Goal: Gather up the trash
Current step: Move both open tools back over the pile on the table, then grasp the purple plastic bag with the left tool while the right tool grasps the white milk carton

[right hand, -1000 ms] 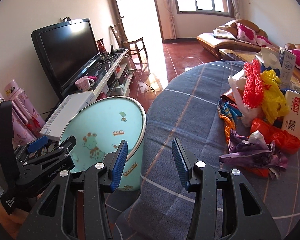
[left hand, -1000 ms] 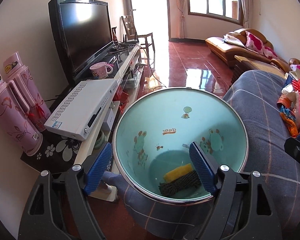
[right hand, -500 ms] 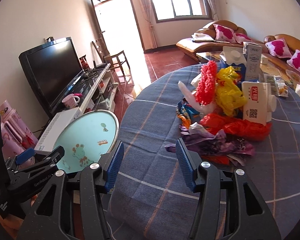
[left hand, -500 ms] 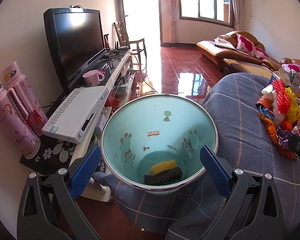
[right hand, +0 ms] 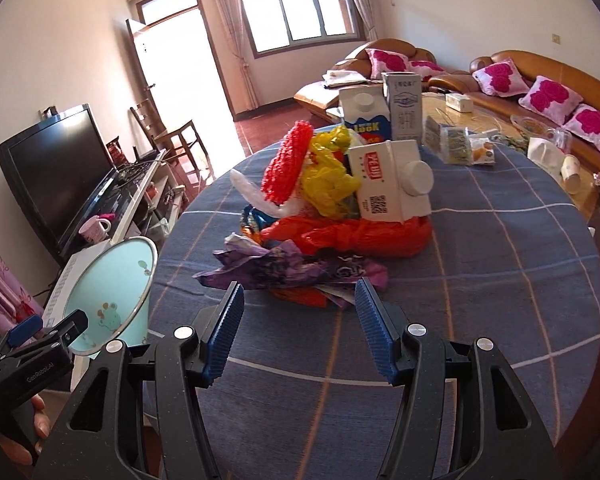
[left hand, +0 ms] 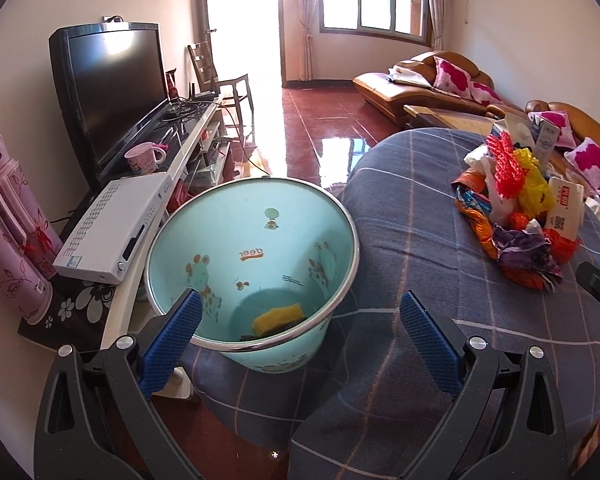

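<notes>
- Where everything else is placed from it, the round table point(right hand: 500, 264) is the largest thing: a woven blue-grey cloth with a thin pale check covers it and hangs in soft folds over the rim.
- Against the table's near-left rim stands the bin point(left hand: 256, 240), a smooth pale-turquoise bucket that flares upward, ringed by a bright metal lip and printed inside with cartoon animals and the word "deer".
- At the bin's bottom lie a yellow sponge-like block point(left hand: 278, 315) and a dark ribbed piece just beside it, half hidden by the lip.
- Near the table's middle sits the trash heap point(right hand: 340, 216), the task's thing, all of it on the cloth and outside the bin.
- Within the heap, a white rectangular carton point(right hand: 388, 186) with a round screw cap leans on top, over a glossy crumpled orange bag point(right hand: 352, 236).
- Left of the carton are a wrinkled yellow film bag point(right hand: 328, 178) and a knobbly red foam net point(right hand: 288, 164); at the heap's near edge lies a creased purple wrapper point(right hand: 284, 266).
- The left gripper point(left hand: 300, 330) hovers over the bin's near rim, its black plastic arms spread wide, ribbed blue pads clear of everything.
- The right gripper point(right hand: 300, 328) hangs above the cloth just short of the purple wrapper, jaws parted and holding nothing.
- Fingertips point(right hand: 40, 424) of a hand show at the right view's lower-left edge.
</notes>
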Tool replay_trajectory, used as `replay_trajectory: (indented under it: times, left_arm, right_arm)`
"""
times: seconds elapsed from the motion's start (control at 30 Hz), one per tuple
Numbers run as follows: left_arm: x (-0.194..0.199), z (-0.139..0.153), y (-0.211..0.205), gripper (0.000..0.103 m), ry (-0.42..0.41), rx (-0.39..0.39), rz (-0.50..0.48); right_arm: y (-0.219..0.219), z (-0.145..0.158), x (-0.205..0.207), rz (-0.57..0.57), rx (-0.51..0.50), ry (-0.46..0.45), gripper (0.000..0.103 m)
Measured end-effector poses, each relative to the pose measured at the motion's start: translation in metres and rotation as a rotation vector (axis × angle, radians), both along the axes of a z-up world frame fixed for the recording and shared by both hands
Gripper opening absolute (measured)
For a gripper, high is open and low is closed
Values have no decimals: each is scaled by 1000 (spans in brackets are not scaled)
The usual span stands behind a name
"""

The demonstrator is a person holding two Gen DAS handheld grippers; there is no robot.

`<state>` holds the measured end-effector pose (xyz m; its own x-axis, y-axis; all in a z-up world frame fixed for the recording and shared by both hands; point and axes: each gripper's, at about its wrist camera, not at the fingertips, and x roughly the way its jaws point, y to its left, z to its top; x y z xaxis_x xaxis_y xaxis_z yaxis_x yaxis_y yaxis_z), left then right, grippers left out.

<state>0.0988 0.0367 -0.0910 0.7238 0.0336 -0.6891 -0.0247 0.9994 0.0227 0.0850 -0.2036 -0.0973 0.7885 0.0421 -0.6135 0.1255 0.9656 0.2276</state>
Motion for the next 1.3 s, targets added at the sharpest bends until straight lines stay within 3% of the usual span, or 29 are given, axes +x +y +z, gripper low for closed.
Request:
replay_trajectory:
  times: [0.6,1.13,1.3]
  left_arm:
    - [8,-14,-74,96,16,-44,-201]
    - [37,-4,-149,94,-43,-92,-332]
    - [50,-15,-166,79,-1,-127,-346]
  right_arm:
    - [-57,-18,-6,-125,13,45,58]
    - [-97,-24,-15,-211,23,51,58]
    - [-103,-25,-17,-229,24,48,58]
